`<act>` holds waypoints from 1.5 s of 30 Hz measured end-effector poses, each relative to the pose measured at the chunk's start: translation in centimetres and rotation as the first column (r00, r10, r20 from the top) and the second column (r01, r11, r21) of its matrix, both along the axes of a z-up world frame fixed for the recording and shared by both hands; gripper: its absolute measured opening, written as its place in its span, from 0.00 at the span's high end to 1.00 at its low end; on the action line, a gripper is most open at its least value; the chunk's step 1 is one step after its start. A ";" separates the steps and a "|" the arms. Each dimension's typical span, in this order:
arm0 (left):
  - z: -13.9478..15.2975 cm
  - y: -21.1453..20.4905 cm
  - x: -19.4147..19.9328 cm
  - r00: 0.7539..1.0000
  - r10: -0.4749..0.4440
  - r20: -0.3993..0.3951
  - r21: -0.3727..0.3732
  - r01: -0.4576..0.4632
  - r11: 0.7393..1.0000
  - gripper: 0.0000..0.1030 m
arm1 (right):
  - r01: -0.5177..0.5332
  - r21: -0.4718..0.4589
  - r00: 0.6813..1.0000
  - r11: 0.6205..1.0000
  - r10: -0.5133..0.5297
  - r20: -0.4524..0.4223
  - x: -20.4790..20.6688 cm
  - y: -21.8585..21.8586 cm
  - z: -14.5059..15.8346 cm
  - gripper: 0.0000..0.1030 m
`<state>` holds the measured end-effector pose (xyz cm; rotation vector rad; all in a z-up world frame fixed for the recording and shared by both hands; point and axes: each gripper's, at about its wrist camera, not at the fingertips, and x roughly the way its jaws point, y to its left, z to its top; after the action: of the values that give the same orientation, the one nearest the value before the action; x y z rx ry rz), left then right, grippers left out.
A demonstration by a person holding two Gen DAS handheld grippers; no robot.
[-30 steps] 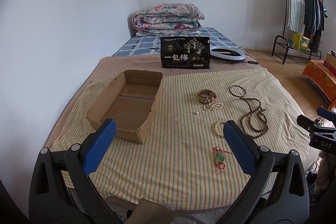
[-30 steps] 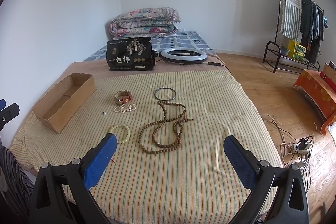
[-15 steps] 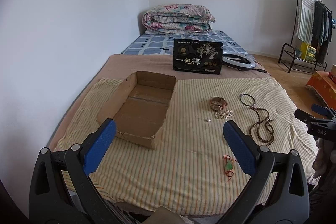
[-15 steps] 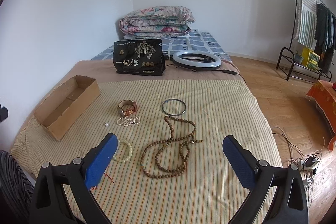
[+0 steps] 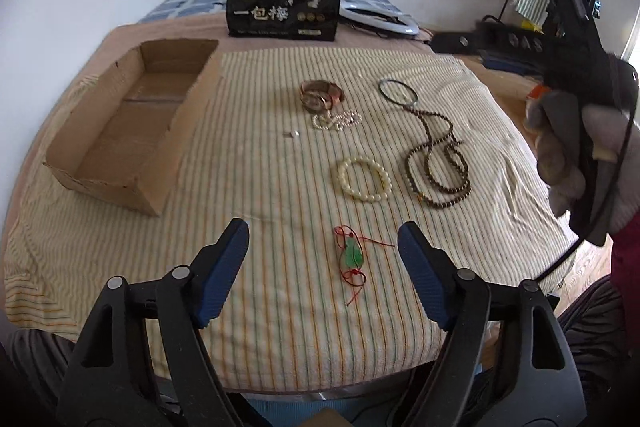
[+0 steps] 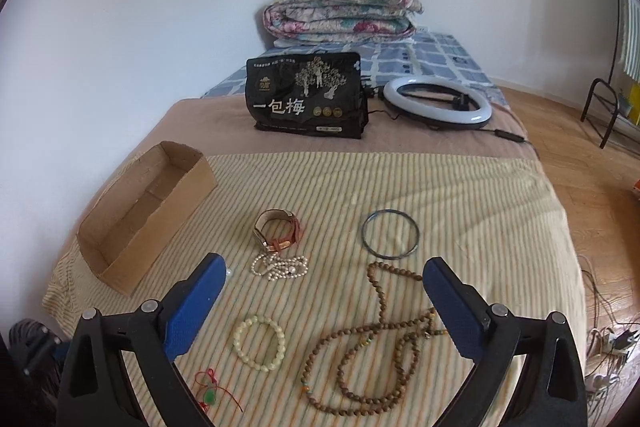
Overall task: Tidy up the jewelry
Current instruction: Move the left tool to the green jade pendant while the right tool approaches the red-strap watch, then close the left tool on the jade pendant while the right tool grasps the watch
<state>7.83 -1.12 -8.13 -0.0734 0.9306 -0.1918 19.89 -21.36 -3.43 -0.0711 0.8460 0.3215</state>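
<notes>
Left wrist view: the left gripper point(image 5: 322, 259) hangs over the near edge of a striped cloth point(image 5: 248, 187) with its jaws spread wide and nothing between them. A green pendant point(image 5: 353, 254) on red cord lies flat on the cloth in the gap between the blue pads point(image 5: 224, 267), nearer the right pad. Beyond it lie a cream bead bracelet point(image 5: 365, 179), a long brown bead necklace point(image 5: 438, 163) in loose loops, a dark bangle point(image 5: 399, 93), a small pearl strand point(image 5: 336, 120) and a watch point(image 5: 321, 95) with a brown strap; strand and watch touch. One tiny loose bead point(image 5: 295, 134) sits apart, left of the strand. An open cardboard box point(image 5: 136, 123) stands on the cloth well to the left of the jewelry. Right wrist view: the right gripper point(image 6: 322, 303) has its jaws wide apart, holding nothing. The bracelet point(image 6: 260, 345) and most of the necklace point(image 6: 376, 351) lie between its pads; the bangle point(image 6: 391, 234), strand point(image 6: 280, 266) and watch point(image 6: 277, 230) lie beyond the tips, the pendant point(image 6: 210, 393) near the left pad's base. A black bag point(image 6: 306, 95) behind the cloth reads "一包梅"; its smaller print is unreadable. A ring light point(image 6: 437, 102) lies beside the bag.
</notes>
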 end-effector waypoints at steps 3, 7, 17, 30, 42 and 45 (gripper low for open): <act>-1.8 -0.9 0.5 0.998 -0.037 -0.053 -0.006 0.037 0.999 0.39 | -0.016 0.037 0.997 0.999 0.019 -0.079 2.4 1.3 -2.0 0.11; -3.5 -1.1 1.2 0.992 -0.064 -0.108 -0.038 0.060 0.997 0.46 | -0.009 0.050 0.988 0.999 0.017 -0.152 4.7 2.4 -4.3 0.19; -6.1 -1.3 2.8 0.982 -0.065 -0.175 -0.056 0.056 0.997 0.62 | -0.033 0.029 0.976 0.999 0.039 -0.214 7.8 4.4 -7.1 0.32; -8.4 -2.9 4.1 0.971 -0.093 -0.218 -0.031 0.089 0.996 0.78 | -0.078 0.014 0.962 0.997 0.079 -0.261 9.6 6.2 -9.2 0.45; -8.6 -1.5 5.3 0.973 -0.058 -0.221 -0.066 0.045 0.997 0.86 | -0.021 -0.022 0.946 1.000 0.013 -0.323 12.0 7.2 -12.2 0.63; -8.5 -1.2 5.0 0.974 -0.057 -0.221 -0.073 0.042 0.996 0.86 | -0.014 -0.041 0.945 0.999 0.000 -0.328 12.3 7.4 -12.8 0.67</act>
<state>12.79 -2.28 -16.59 -0.1365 1.1505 -0.2651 32.24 -14.01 -16.25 -0.0612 1.1844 0.3265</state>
